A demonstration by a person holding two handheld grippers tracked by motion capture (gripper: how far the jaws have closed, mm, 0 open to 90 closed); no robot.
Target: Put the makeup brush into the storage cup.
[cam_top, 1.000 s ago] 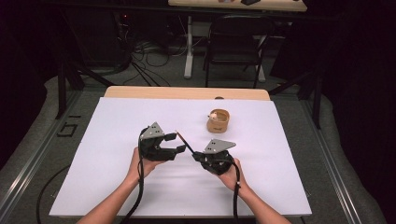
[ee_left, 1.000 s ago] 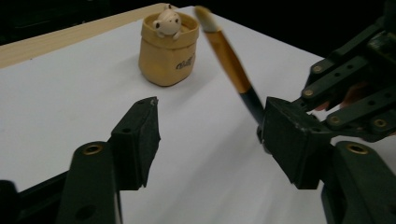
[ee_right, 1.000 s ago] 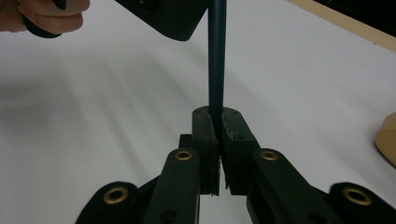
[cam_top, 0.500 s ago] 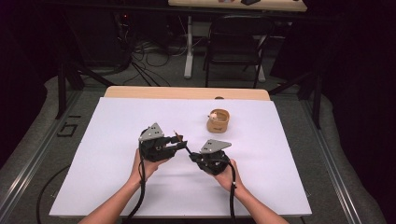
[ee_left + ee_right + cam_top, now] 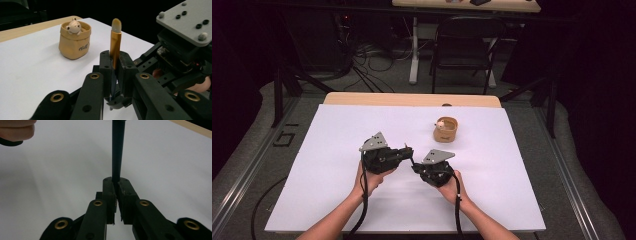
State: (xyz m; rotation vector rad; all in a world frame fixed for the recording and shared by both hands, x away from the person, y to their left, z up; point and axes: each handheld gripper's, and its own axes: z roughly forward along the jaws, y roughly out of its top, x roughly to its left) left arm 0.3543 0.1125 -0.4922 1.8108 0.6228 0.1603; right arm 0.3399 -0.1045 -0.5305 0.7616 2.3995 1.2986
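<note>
A: Left gripper status?

B: Jaws pressed together on a makeup brush. The gold ferrule sits between the pads, and the pale bristle tip stands up above them in the left gripper view.

A: And the right gripper?

B: Its jaws pinch the dark handle end of the same brush; in the right gripper view the black shaft rises straight out from between the pads. So the brush is clamped at both ends and held above the white table sheet, between the two hands.

A: Position on the table?

B: High view: both grippers meet near the middle of the sheet, on the person's side, tips almost touching.

A: Other items?

B: A small tan pot with a little bear figure peeking out of its top. It stands upright on the sheet, beyond the grippers and slightly to the right, apart from them.
</note>
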